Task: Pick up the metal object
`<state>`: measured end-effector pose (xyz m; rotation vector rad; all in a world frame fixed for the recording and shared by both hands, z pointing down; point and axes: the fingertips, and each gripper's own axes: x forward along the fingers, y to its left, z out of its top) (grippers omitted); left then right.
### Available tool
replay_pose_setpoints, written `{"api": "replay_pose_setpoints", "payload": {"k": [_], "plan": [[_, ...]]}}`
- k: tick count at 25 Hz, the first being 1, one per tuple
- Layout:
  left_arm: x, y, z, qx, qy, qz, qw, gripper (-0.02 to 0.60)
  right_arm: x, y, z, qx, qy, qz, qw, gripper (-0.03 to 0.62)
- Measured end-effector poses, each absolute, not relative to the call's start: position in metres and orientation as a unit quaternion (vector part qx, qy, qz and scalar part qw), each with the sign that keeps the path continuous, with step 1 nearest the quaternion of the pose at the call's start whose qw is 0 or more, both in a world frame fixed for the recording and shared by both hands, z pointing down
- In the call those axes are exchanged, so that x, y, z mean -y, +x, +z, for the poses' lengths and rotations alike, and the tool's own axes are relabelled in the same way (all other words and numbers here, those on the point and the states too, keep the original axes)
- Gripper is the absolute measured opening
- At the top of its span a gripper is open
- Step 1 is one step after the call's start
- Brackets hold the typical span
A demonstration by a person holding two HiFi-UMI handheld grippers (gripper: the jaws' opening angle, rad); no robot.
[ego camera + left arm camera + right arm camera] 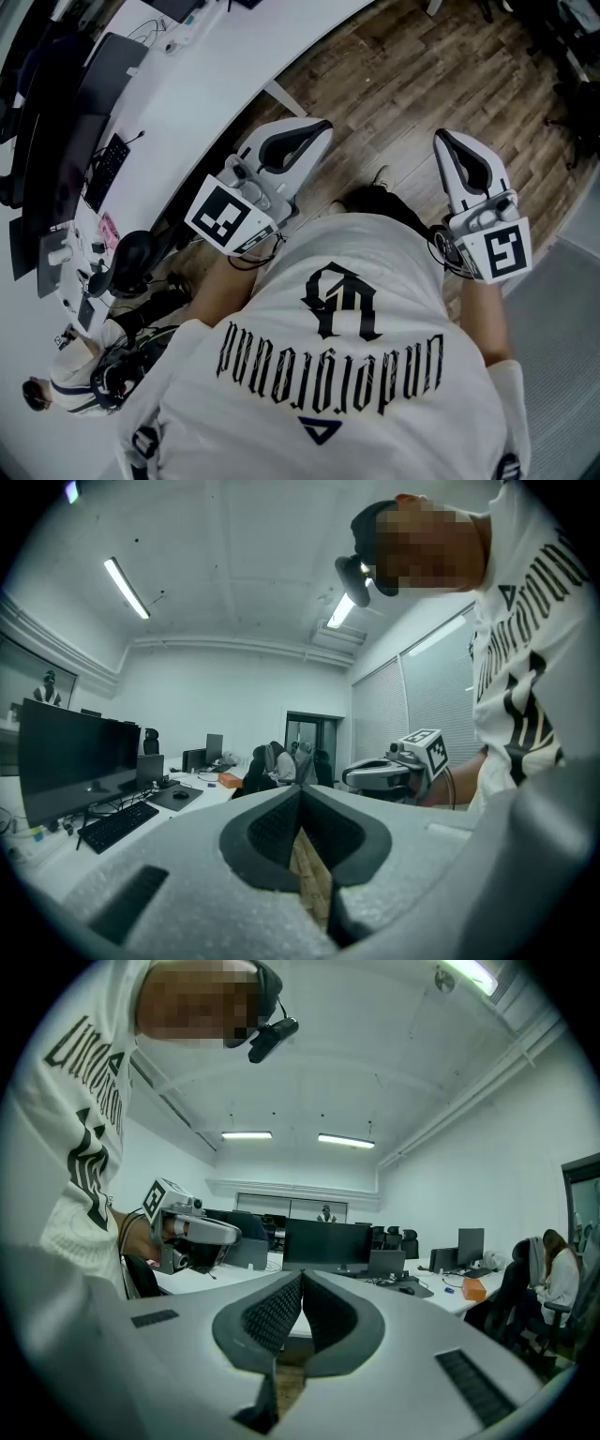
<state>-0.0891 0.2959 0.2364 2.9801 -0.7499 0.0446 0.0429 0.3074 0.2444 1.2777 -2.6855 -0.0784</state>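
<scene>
Left claw (302,801) clenched, empty | right claw (302,1286) clenched, empty | desk (206,84) near left claw

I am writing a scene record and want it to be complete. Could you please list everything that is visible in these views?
desk: one, white, long, left side of the head view
monitors: several, black, on the desk
keyboard: one, black, in front of the nearest monitor
floor: wood planks, brown, below both grippers
seated person: one, far right of the right gripper view
T-shirt: one, white with black print, on the person
left gripper: one, white, shut, empty
right gripper: one, white, shut, empty
</scene>
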Motion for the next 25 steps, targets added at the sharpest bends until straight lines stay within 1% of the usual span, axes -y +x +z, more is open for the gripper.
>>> {"api": "replay_pose_setpoints", "payload": {"k": [13,18,25], "plan": [[-0.218,0.018,0.235,0.265,0.963,0.020,0.033,0.015,-0.226,0.150,0.238,0.911,0.404,-0.029,0.083,0.015],[-0.206,0.041,0.240,0.265,0.963,0.026,0.037,0.015,-0.211,0.172,0.243,0.912,0.402,-0.025,0.082,0.015],[-0.183,0.051,0.239,0.259,0.965,0.023,0.035,0.015,-0.192,0.182,0.245,0.910,0.405,-0.025,0.086,0.015]]}}
